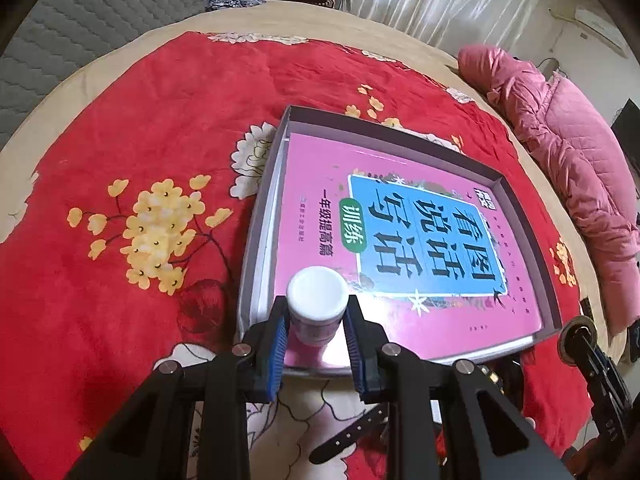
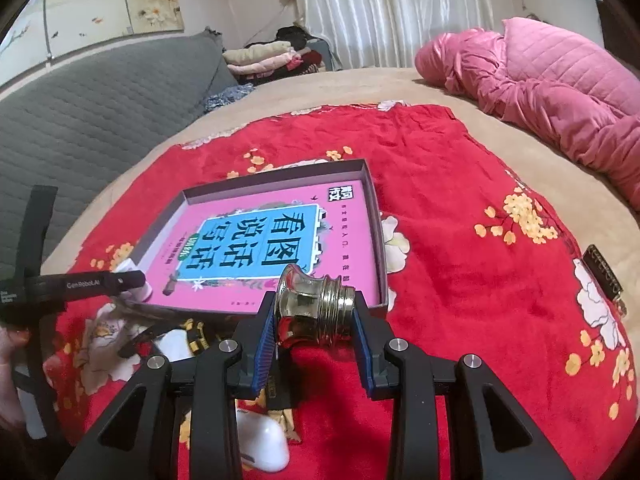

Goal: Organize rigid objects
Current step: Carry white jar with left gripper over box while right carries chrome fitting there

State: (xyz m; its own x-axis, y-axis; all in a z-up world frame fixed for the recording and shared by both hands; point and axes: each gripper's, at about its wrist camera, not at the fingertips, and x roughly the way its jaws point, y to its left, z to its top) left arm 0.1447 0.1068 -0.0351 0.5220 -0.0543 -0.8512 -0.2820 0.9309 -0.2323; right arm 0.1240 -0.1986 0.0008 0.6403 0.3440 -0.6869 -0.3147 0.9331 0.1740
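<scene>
A shallow grey box [image 1: 260, 216] [image 2: 376, 216] lies on the red flowered blanket, with a pink and blue book [image 1: 420, 224] [image 2: 256, 248] flat inside it. My left gripper [image 1: 316, 320] is shut on a small white-capped bottle [image 1: 318, 296], held upright over the book's near corner. From the right wrist view that bottle [image 2: 140, 288] shows at the box's near left corner, behind the left gripper's black finger. My right gripper [image 2: 316, 312] is shut on a shiny brass-coloured metal piece with a ribbed collar [image 2: 316, 304], just in front of the box's near edge.
A pink quilted jacket [image 1: 560, 152] [image 2: 560, 92] lies on the bed at the right. A white rounded case [image 2: 264, 444], a black strap [image 1: 352, 432] and other small items sit on the blanket near me. A dark rectangular tag [image 2: 602, 276] rests at the right.
</scene>
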